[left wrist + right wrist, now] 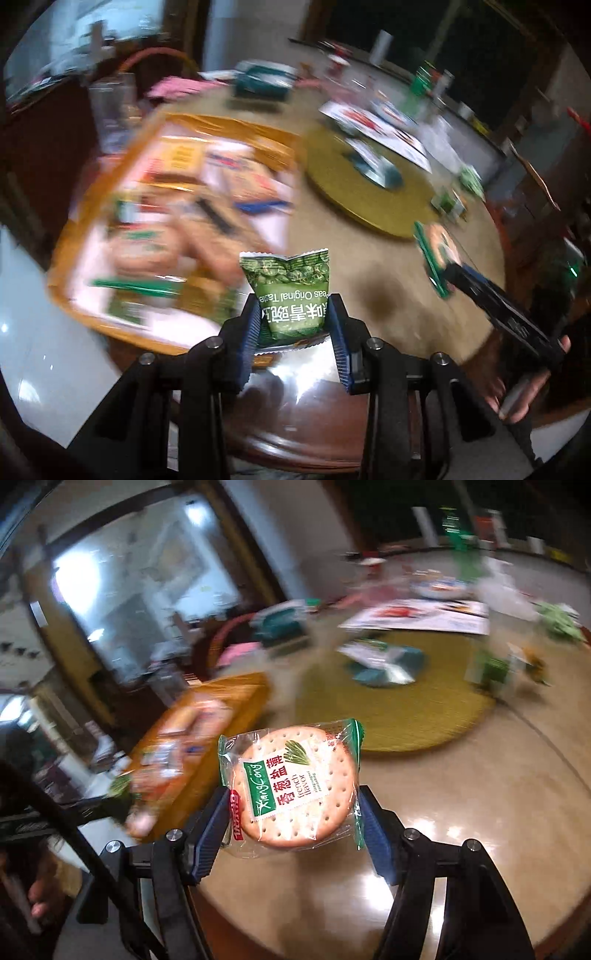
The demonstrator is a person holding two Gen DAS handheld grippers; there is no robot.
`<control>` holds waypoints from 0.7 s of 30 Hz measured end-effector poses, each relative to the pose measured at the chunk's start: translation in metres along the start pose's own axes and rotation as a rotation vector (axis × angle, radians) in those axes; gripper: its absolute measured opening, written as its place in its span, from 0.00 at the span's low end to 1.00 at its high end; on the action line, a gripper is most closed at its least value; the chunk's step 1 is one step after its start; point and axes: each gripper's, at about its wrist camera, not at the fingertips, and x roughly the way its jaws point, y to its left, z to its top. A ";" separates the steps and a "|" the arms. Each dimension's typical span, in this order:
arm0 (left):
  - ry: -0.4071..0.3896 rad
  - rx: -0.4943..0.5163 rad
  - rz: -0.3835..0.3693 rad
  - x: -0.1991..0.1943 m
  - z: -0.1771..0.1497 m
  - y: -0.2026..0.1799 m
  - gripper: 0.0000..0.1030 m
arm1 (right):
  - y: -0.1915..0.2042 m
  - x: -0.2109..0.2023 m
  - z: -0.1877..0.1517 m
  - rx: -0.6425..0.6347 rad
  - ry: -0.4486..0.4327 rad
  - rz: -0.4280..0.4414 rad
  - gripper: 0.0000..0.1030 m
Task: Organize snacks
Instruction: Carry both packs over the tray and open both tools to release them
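Green pea packet (287,295) pinched upright in left gripper (293,325); round cracker pack (295,786) clamped flat-on across its width in right gripper (291,814). Both are lifted clear of the table (480,794). Orange tray (66,295) lies left of both, nearer the left gripper, and already holds several blurred snack packs. More snacks sit far right by the turntable (369,192).

Both wrist views look steeply down, close over the round table (369,258), sharing the snack tray (221,709).
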 end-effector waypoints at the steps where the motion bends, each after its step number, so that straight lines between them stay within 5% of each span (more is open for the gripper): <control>1: -0.016 -0.021 0.023 -0.005 0.002 0.012 0.37 | 0.014 0.006 0.004 -0.021 0.010 0.029 0.66; 10: -0.048 -0.202 0.157 -0.010 0.027 0.119 0.37 | 0.105 0.083 0.039 -0.139 0.104 0.132 0.65; 21: 0.041 -0.192 0.160 0.030 0.038 0.157 0.40 | 0.133 0.169 0.057 -0.173 0.172 -0.040 0.66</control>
